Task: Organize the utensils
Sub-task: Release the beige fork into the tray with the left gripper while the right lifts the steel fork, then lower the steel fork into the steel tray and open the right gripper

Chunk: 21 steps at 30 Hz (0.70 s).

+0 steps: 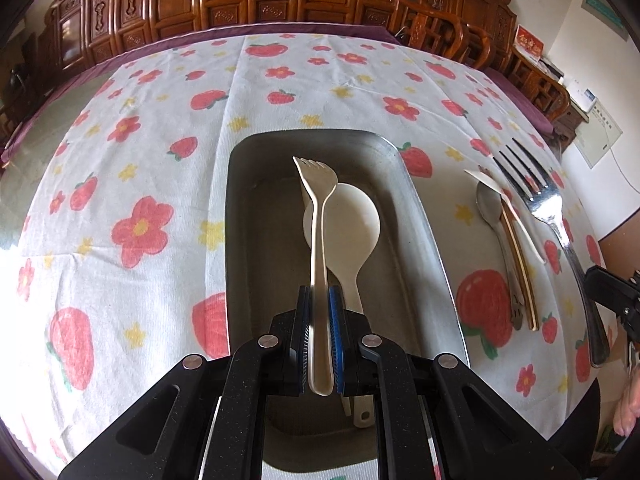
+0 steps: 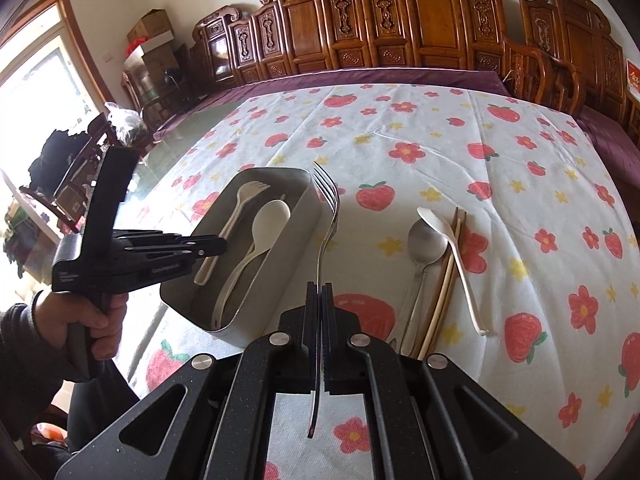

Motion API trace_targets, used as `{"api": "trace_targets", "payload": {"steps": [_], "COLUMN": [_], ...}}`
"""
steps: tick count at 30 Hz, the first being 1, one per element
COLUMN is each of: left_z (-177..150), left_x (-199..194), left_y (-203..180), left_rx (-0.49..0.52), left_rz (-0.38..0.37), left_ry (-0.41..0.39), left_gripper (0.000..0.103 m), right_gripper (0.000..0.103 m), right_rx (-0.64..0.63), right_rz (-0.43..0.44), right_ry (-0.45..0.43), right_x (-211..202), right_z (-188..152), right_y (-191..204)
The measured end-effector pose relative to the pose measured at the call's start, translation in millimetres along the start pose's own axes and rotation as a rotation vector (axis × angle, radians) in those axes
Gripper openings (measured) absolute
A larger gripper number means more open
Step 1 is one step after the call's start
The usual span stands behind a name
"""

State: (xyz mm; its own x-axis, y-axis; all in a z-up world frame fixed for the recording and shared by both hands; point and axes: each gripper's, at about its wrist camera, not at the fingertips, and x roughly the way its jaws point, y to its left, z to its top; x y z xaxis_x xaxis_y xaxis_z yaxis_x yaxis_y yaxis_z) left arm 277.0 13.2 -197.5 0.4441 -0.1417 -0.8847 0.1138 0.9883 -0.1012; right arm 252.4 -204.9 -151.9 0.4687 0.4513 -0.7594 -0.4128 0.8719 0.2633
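Observation:
A cream plastic fork (image 1: 318, 240) is clamped by its handle in my left gripper (image 1: 320, 312), which is shut on it. The fork hangs over a grey metal tray (image 1: 424, 216), just above a cream spoon (image 1: 356, 220) lying inside. My right gripper (image 2: 320, 300) is shut on a metal fork (image 2: 329, 216), tines pointing away, above the cloth beside the tray (image 2: 288, 248). In the right wrist view the left gripper (image 2: 220, 246) reaches into the tray, where the cream fork (image 2: 240, 208) and cream spoon (image 2: 272, 216) show.
On the flowered tablecloth right of the tray lie a metal spoon (image 2: 426, 236), a pair of chopsticks (image 2: 444, 280) and a white spoon (image 2: 460, 256). A hand (image 2: 100, 320) holds the left gripper. Carved wooden chairs (image 2: 400, 20) line the table's far edge.

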Motion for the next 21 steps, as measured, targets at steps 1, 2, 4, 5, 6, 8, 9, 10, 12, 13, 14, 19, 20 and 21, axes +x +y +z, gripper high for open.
{"api": "trace_targets", "payload": {"steps": [1, 2, 4, 5, 6, 8, 9, 10, 12, 13, 14, 19, 20, 21], "left_z": [0, 0, 0, 1, 1, 1, 1, 0, -2, -3, -4, -14, -15, -17], "left_x": [2, 3, 6, 7, 7, 6, 5, 3, -4, -9, -13, -43, -47, -52], "left_y": [0, -1, -1, -1, 0, 1, 2, 3, 6, 8, 10, 21, 23, 26], "left_rx": [0.001, 0.003, 0.004, 0.003, 0.001, -0.002, -0.003, -0.006, -0.011, -0.012, -0.014, -0.021, -0.019, -0.019], "left_rz": [0.004, 0.007, 0.014, 0.013, 0.015, 0.012, 0.012, 0.012, 0.009, 0.008, 0.009, -0.004, -0.003, -0.001], "left_ry": [0.003, 0.006, 0.012, 0.014, 0.015, 0.010, 0.008, 0.005, -0.008, -0.016, -0.022, -0.074, -0.083, -0.090], "left_gripper": [0.008, 0.009, 0.009, 0.009, 0.009, 0.009, 0.009, 0.009, 0.009, 0.010, 0.010, 0.011, 0.010, 0.011], "right_gripper": [0.003, 0.003, 0.003, 0.003, 0.003, 0.003, 0.003, 0.003, 0.003, 0.003, 0.003, 0.003, 0.003, 0.003], "right_rx": [-0.003, -0.006, -0.013, -0.016, -0.019, -0.026, -0.029, -0.032, -0.038, -0.042, -0.045, -0.064, -0.068, -0.073], "right_rz": [0.002, 0.005, 0.008, 0.008, 0.010, 0.010, 0.011, 0.012, 0.015, 0.016, 0.017, 0.025, 0.027, 0.030], "right_ry": [-0.001, -0.001, 0.000, 0.000, 0.001, 0.002, 0.002, 0.003, 0.004, 0.005, 0.007, 0.014, 0.015, 0.017], "right_x": [0, 0, 1, 1, 2, 2, 3, 3, 5, 6, 8, 15, 17, 20], "right_z": [1, 1, 3, 3, 4, 5, 6, 6, 8, 9, 9, 14, 15, 17], "right_y": [2, 4, 7, 9, 11, 15, 17, 19, 23, 25, 28, 43, 46, 50]}}
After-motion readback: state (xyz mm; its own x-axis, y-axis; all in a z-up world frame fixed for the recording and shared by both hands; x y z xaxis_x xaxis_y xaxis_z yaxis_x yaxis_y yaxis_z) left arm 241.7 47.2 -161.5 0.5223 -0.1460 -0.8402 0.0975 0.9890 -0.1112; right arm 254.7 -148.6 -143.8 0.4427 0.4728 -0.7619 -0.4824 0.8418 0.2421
